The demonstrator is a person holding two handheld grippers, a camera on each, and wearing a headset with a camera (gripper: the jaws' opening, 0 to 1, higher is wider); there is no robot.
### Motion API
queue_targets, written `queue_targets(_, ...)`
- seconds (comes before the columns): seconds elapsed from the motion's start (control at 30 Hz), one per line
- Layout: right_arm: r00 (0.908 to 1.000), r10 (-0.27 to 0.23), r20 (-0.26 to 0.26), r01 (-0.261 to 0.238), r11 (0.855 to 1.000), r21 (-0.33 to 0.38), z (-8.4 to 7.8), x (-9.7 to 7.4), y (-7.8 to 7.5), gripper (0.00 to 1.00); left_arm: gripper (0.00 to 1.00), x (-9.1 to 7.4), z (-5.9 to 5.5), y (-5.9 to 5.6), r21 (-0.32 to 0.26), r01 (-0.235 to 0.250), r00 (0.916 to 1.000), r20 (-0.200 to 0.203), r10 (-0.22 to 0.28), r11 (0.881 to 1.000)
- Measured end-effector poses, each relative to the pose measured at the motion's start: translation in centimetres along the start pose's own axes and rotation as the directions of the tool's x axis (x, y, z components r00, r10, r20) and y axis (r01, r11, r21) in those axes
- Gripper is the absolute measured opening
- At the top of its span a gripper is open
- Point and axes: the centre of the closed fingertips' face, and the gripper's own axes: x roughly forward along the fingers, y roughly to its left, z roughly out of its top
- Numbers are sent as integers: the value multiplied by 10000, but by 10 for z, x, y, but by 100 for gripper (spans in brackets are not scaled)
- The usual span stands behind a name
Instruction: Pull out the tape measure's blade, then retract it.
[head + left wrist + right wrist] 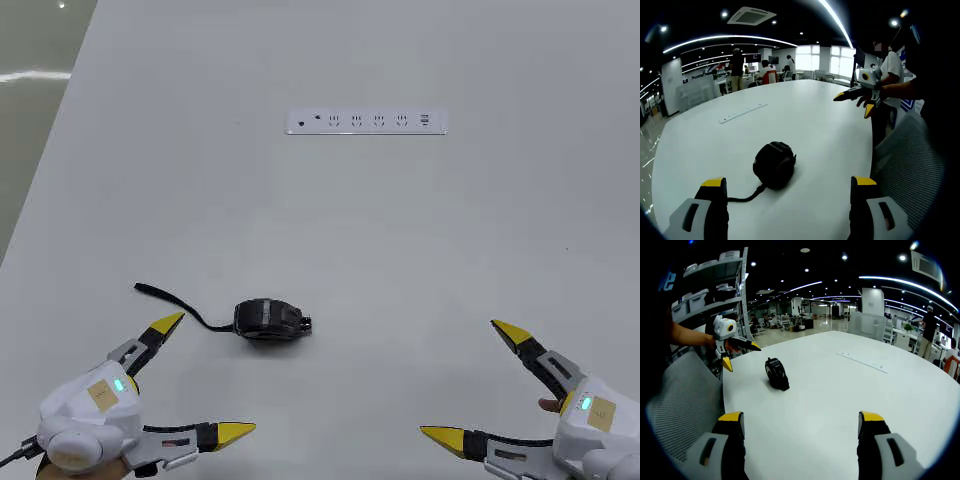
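Black tape measure [270, 320] lies lower left on the table [400, 250]; left gripper [203, 377] and right gripper [475, 385] gape, empty.

left gripper [789, 182] jaws spread wide, black tape measure [774, 164] just ahead between them, strap [746, 198] apparently reaching one jaw.

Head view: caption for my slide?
Open left gripper and right gripper poised before the black tape measure on the white table.

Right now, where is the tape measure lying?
In the head view the tape measure lies on the white table, just ahead of the left gripper, far from the power strip.
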Motion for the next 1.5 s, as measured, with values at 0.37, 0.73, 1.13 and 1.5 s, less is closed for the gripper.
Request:
queue_targets(0.37,10000,-9,-56,9,10000,48,-3,-1,0,96,100,3,1,0,-158,-34,10000,11,34,9999)
queue_targets(0.73,10000,-12,-81,13,10000,9,-3,0,-1,95,100,3,-1,1,-6,-33,9999,-103,33,10000)
queue_targets(1.13,9998,39,-189,-43,9997,-235,-3,-1,-5,94,99,3,-2,2,214,188,9993,-326,-181,9996)
queue_targets(1.5,9987,307,-411,-336,9968,-724,0,8,-12,91,98,9,0,8,587,657,9955,-726,-614,9961)
